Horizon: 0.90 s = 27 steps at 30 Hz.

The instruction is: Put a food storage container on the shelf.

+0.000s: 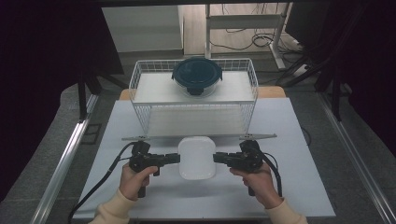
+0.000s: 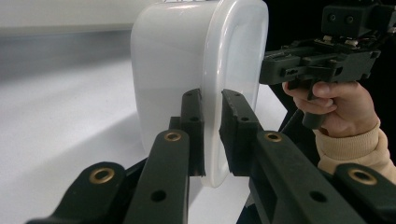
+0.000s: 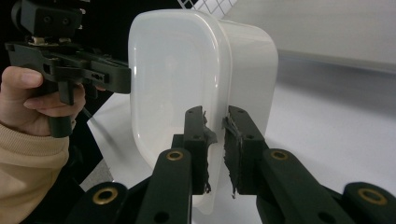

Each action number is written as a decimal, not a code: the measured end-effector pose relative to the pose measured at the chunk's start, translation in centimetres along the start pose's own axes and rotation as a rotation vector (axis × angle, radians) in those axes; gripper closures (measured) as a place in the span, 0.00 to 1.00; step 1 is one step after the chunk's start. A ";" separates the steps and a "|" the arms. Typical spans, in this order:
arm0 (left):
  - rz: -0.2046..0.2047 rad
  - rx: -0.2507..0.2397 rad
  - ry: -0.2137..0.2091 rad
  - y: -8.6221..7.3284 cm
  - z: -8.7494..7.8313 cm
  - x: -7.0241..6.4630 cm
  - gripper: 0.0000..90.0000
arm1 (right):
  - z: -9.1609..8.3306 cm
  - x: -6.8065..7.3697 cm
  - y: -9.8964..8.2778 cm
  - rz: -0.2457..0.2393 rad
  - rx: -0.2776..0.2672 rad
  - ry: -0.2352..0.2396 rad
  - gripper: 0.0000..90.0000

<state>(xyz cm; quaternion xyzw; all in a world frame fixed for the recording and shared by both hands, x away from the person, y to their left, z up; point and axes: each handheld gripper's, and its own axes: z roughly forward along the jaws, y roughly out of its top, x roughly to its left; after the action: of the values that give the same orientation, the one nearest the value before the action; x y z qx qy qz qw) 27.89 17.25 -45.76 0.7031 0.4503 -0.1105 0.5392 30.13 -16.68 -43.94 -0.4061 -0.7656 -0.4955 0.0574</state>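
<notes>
High view: white tub (image 1: 197, 157) spans between left gripper (image 1: 175, 157) and right gripper (image 1: 218, 157), each clamped narrow on opposite rim; wire rack (image 1: 140, 77) straight ahead.

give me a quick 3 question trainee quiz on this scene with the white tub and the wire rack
1. True or false: both claws grip the white container by its rim, one on each side.
2. What sits on the top shelf of the wire rack? A) a red mug B) a round container with a dark lid C) a stack of plates
3. Fill in: the left claw and the right claw each pinch the container's ____.

Key
1. True; the left and right gripper views each show the pads closed on the rim.
2. B, the round container.
3. rim
</notes>
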 end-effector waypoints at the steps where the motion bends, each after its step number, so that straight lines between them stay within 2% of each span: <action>1: -0.001 -0.001 0.002 0.0 0.0 -0.1 0.89 | -0.1 0.1 0.1 -0.006 -0.004 -0.002 0.88; 11: 0.031 -0.019 0.013 1.2 -0.5 -0.8 0.89 | -0.6 0.7 1.1 -0.045 -0.021 -0.014 0.88; 20: 0.066 -0.036 0.021 2.9 -1.3 -1.5 0.89 | -1.0 1.2 2.8 -0.077 -0.039 -0.015 0.88; 27: 0.090 -0.058 0.027 4.2 -2.4 -2.4 0.88 | -1.4 2.2 4.5 -0.110 -0.055 -0.013 0.88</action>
<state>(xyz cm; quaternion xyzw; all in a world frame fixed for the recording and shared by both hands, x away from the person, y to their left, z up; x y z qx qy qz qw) 28.88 18.02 -40.51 0.7081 0.4284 -0.0634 0.5576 31.29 -15.79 -38.94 -0.3683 -0.7733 -0.5159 0.0140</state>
